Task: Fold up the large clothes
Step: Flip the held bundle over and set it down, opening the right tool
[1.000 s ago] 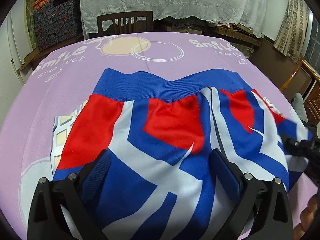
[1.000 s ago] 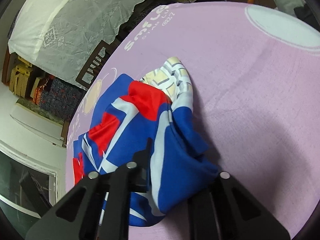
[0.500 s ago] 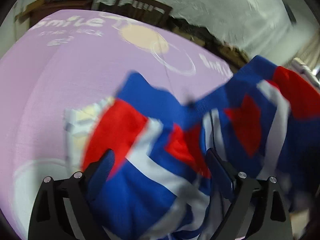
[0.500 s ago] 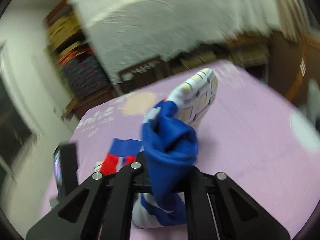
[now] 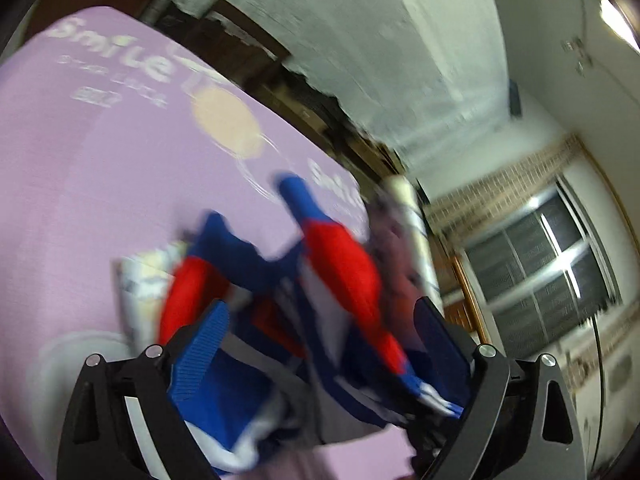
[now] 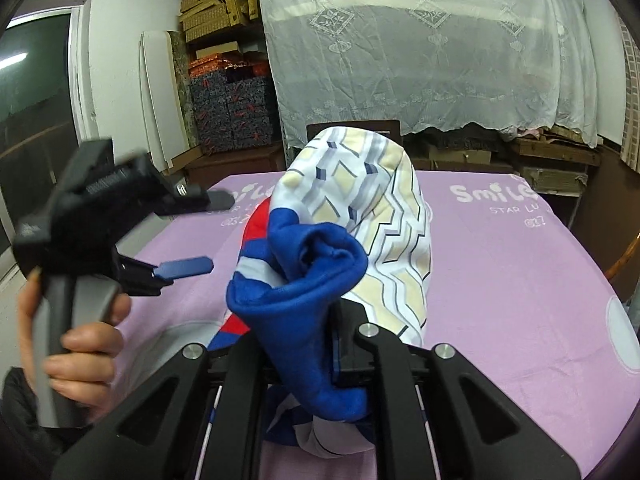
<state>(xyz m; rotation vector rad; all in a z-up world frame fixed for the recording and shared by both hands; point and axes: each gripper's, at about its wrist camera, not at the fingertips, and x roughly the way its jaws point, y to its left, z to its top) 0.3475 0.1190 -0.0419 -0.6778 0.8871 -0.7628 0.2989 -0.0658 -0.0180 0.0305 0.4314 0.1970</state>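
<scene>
A lilac cloth (image 6: 520,280) covers the table, printed with white "Smile" lettering (image 6: 486,194) at two o'clock and a pale disc (image 5: 228,122) seen in the left wrist view at ten o'clock. Behind the table, a white lace curtain (image 6: 420,48) hangs across twelve o'clock, with a dark chair back (image 6: 352,128) just below it. At eleven o'clock stand stacked patterned boxes (image 6: 232,112) under woven boxes (image 6: 212,12), beside a white board (image 6: 160,92) leaning on the wall. A glass door (image 6: 36,120) fills nine o'clock. In the left wrist view a barred window (image 5: 540,272) sits at three o'clock.
</scene>
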